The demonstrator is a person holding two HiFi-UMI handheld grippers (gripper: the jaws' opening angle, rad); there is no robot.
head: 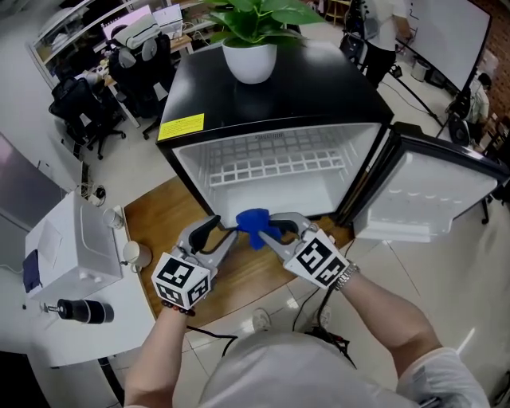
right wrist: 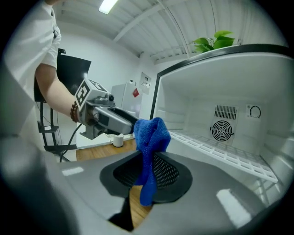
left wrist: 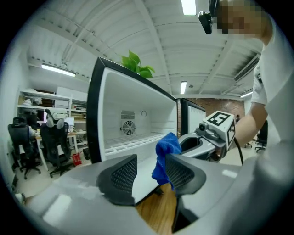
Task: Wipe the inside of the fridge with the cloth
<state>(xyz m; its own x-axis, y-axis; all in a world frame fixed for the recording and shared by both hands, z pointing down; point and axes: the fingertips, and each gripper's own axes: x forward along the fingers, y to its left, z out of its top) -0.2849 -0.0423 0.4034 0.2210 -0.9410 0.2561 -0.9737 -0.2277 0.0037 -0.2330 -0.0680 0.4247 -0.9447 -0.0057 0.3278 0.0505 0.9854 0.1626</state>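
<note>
Bright ceiling strip lights [left wrist: 189,6] cast soft shadows; both gripper views curve into dark, blurred corners.

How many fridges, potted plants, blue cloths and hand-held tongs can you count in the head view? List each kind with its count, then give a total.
Fridge: 1
Potted plant: 1
Blue cloth: 1
Tongs: 2 (left tongs, right tongs)
Total: 5

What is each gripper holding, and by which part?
Right gripper pinches the cloth about mid-length, bunch above, tail below. Left gripper is open, holding nothing.
</note>
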